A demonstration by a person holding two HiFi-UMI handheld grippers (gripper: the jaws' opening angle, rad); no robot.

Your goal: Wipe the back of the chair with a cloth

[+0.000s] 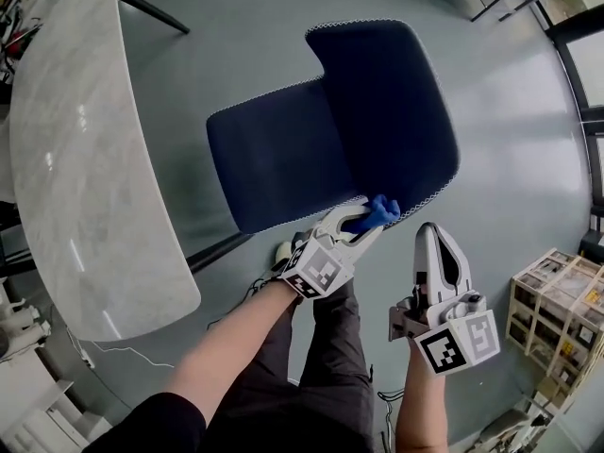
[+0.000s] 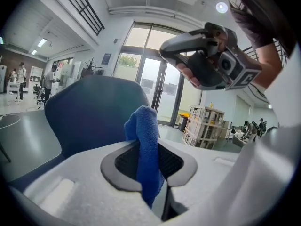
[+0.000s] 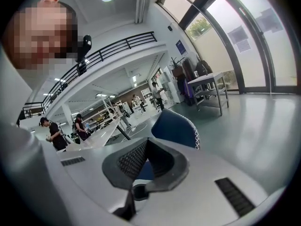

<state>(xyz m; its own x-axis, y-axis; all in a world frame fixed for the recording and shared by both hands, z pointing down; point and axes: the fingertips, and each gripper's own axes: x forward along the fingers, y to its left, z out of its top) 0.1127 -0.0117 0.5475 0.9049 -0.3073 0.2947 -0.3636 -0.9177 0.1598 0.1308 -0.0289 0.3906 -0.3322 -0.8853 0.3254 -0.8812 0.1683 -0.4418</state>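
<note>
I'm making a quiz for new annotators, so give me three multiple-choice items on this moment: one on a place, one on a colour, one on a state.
1. Where is the cloth? A in a bucket; B in a sink; C at the chair's white-stitched rim.
2. What colour is the chair? A dark blue; B red; C grey.
3. How are the left tongs? A open and empty; B shut on the cloth; C shut on a bottle.

Answers:
1 C, the head view shows the cloth at that rim.
2 A, every view shows navy fabric.
3 B, the left gripper view shows the cloth pinched between the jaws.
</note>
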